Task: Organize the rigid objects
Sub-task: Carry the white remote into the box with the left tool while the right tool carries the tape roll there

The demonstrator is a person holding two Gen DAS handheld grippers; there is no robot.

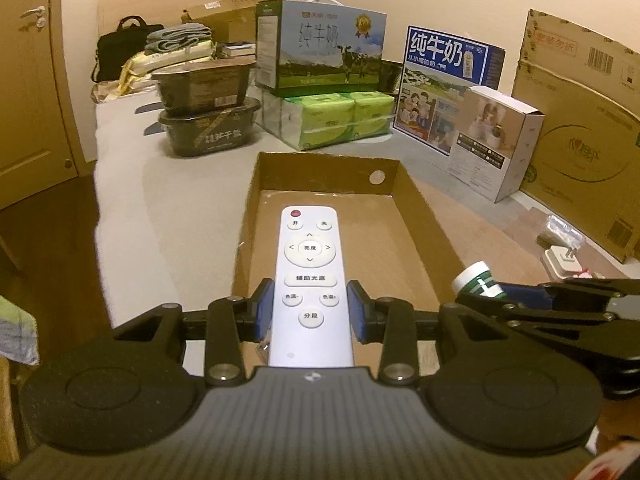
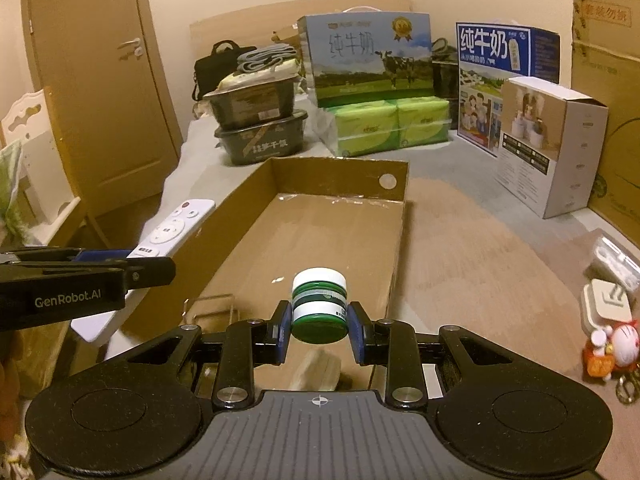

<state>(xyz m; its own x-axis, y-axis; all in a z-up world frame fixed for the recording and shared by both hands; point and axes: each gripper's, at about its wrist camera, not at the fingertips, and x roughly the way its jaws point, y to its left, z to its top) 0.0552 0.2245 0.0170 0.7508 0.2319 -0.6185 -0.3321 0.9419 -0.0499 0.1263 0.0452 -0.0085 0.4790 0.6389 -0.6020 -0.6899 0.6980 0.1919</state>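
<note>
One remote [image 1: 310,280], one jar [image 2: 319,306], two milk cartons [image 1: 322,46] (both printed).

A bed [image 2: 460,280] with a pale grey cover is carrying everything here. An open cardboard tray [image 2: 340,176] is lying near its front edge. Toward the far edge, two dark meal tubs [image 2: 260,128] are sitting stacked, and beside them a milk carton [image 2: 364,60] is resting on green tissue packs [image 2: 388,126]. Along the right edge a blue milk box [image 2: 504,64] and a white product box [image 2: 556,140] are standing upright. At the front right corner a white plug [image 2: 608,300] and a small cat figurine [image 2: 616,348] are lying close together.
</note>
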